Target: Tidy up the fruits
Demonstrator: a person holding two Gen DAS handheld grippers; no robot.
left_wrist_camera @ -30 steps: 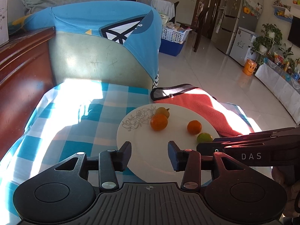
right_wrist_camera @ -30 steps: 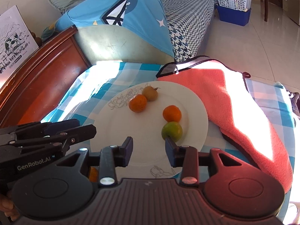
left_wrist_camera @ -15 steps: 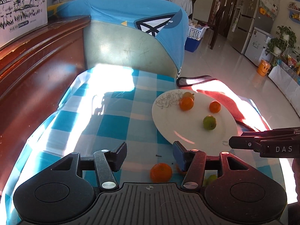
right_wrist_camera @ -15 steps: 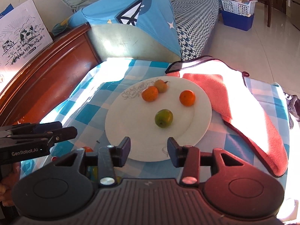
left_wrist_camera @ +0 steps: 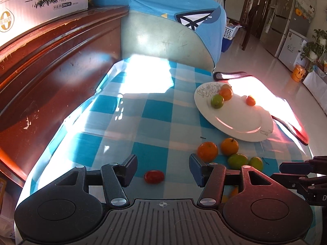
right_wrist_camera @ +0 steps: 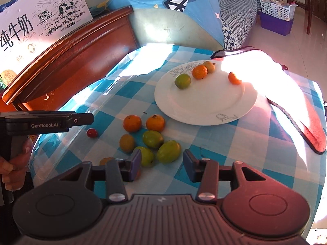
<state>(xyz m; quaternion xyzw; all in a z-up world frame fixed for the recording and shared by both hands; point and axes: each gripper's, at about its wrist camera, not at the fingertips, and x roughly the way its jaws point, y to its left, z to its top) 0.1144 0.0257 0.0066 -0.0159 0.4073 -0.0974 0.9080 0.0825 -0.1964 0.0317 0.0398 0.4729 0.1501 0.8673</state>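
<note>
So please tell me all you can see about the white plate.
The plate is round, white and glossy, like glazed ceramic, with a shallow rim bearing line-drawn flower motifs at its far and near edges. It lies flat on the checked cloth, its far right side against the red towel. Four small fruits sit on its far half: a green one, an orange one touching a brownish one, and another orange one apart. Neither gripper touches it.

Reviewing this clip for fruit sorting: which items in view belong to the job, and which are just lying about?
Job:
- white plate holding four fruits
- loose oranges and green fruits on the checked tablecloth
- small red tomato

Lying about:
- orange-red towel
- milk carton
- wooden headboard
- blue cushion
</note>
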